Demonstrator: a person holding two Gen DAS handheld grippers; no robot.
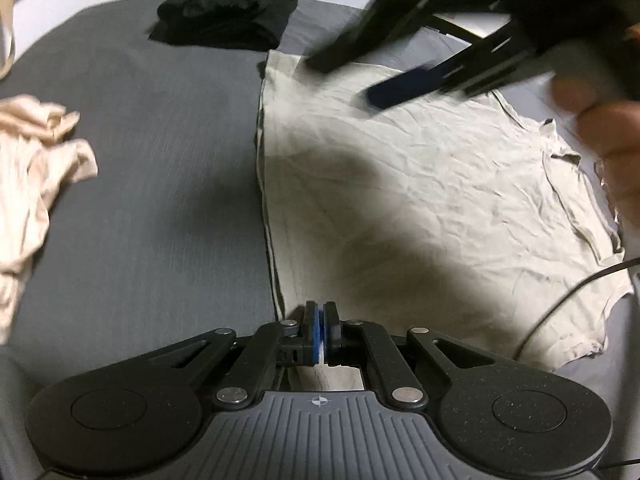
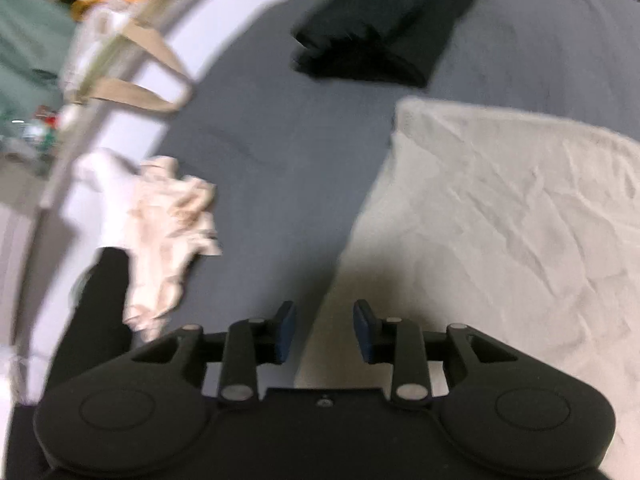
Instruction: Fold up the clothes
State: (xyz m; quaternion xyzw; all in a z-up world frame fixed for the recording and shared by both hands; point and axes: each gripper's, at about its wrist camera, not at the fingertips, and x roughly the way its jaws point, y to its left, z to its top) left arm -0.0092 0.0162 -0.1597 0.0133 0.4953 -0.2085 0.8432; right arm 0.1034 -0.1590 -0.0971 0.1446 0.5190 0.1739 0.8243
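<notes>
left hand-held gripper is clenched on the near edge of the pale shirt, spread flat on the grey bed. right hand-held gripper is released above the shirt's left edge. beyond lies a black garment; left, a crumpled peach garment.

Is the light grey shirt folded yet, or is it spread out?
Partly folded. The light grey shirt lies flat on the dark sheet, its left side a straight doubled edge, a sleeve showing only on the right.

A bed with a grey sheet is seen, bordered by a white wall; cluttered shelves are blurred beyond.
</notes>
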